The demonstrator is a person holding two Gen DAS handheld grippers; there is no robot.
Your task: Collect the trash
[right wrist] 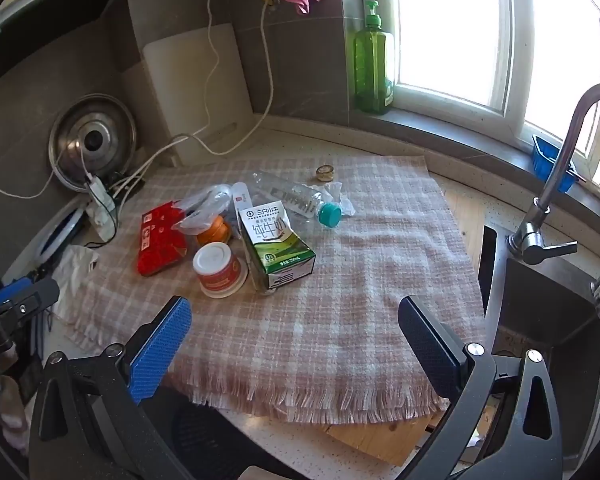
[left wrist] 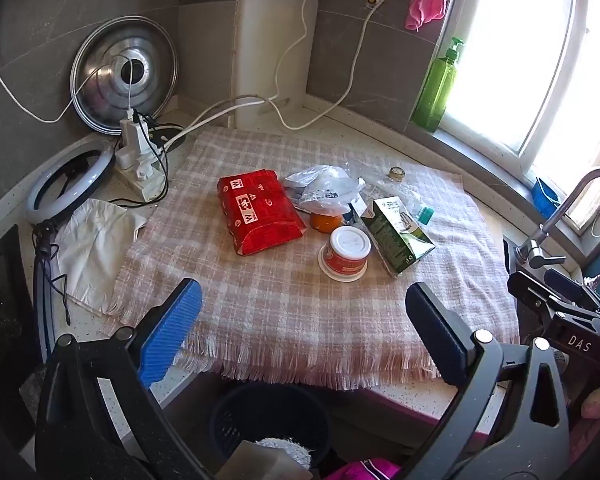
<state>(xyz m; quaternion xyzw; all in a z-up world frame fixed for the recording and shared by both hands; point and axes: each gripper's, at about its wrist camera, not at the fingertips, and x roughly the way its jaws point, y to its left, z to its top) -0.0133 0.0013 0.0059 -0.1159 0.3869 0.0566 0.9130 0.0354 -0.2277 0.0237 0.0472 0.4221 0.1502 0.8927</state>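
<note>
Trash lies on a pink plaid cloth (left wrist: 300, 312) on the counter: a red packet (left wrist: 258, 210), a green milk carton (left wrist: 396, 236), a small red tub with a white lid (left wrist: 346, 252), an orange (left wrist: 325, 222), a crumpled plastic bag (left wrist: 324, 190), a clear bottle with a teal cap (right wrist: 300, 200) and a small gold cap (right wrist: 325, 172). A dark bin (left wrist: 270, 424) stands below the counter's front edge. My left gripper (left wrist: 304, 332) is open and empty above the cloth's near edge. My right gripper (right wrist: 296, 344) is open and empty, also short of the trash.
A pot lid (left wrist: 124, 74), a white cutting board (left wrist: 274, 56), a power strip with cables (left wrist: 140, 164), a ring light (left wrist: 70, 180) and a white rag (left wrist: 96, 248) are at the left and back. A green soap bottle (right wrist: 372, 60) stands on the sill. A tap (right wrist: 556, 184) and sink (right wrist: 548, 320) are at the right.
</note>
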